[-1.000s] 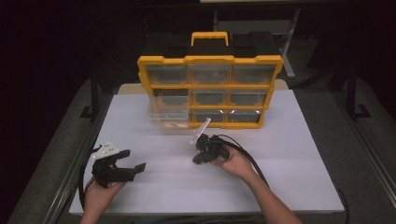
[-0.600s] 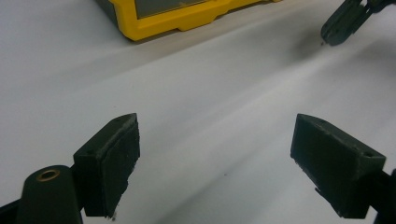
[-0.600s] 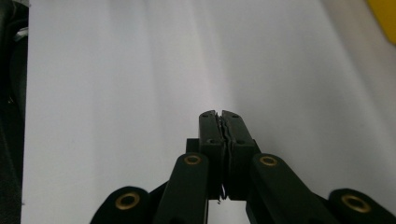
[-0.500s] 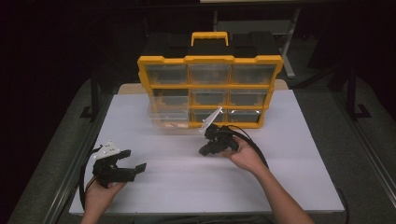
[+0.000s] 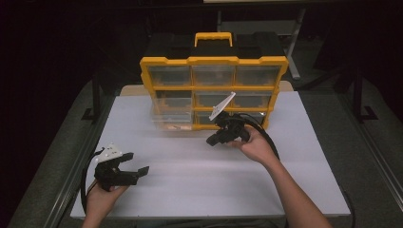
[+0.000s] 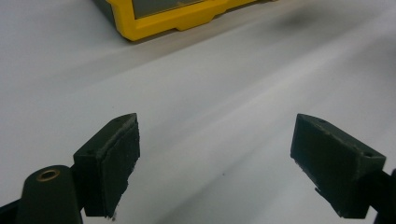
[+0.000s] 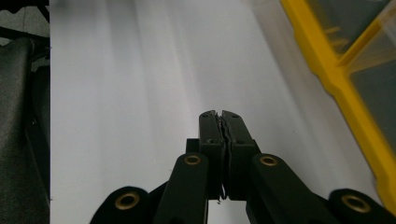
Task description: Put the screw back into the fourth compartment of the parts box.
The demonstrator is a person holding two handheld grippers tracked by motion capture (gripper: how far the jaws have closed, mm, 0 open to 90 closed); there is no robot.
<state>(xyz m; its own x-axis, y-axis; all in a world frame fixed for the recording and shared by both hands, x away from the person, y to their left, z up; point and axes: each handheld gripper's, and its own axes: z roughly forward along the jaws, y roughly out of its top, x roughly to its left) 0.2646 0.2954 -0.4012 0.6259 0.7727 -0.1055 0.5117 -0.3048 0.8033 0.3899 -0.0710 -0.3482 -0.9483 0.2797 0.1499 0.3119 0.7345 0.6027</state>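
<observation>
The yellow organizer (image 5: 214, 90) stands upright at the far middle of my desk (image 5: 190, 180), on the white sheet that covers it. It has a yellow frame, a black back and a yellow carry handle on top, with three rows of three clear drawers facing me. One clear drawer (image 5: 173, 118) on the lower left sticks out toward me, past the frame; something small and brownish lies in it, too blurred to name.

My right tongs (image 5: 212, 141) hang just in front of the bottom row, near its middle, tips pointing left. In the right gripper view the right tongs (image 7: 218, 114) are pressed pad to pad with nothing between them, the organizer's yellow edge (image 7: 336, 79) running along the right. The grey plate on top tilts up in front of the middle row.

My left tongs (image 5: 142, 170) rest in my hand at the near left, well apart from the organizer, tips pointing right. In the left gripper view they (image 6: 215, 154) stand wide, only bare white sheet between the pads, and the organizer's bottom corner (image 6: 154, 25) lies far off.

Between the organizer and the near edge the white surface is bare across its whole width. The desk's left edge lies just beside my left hand (image 5: 102, 199); the right side has broad free room beyond my right forearm.
</observation>
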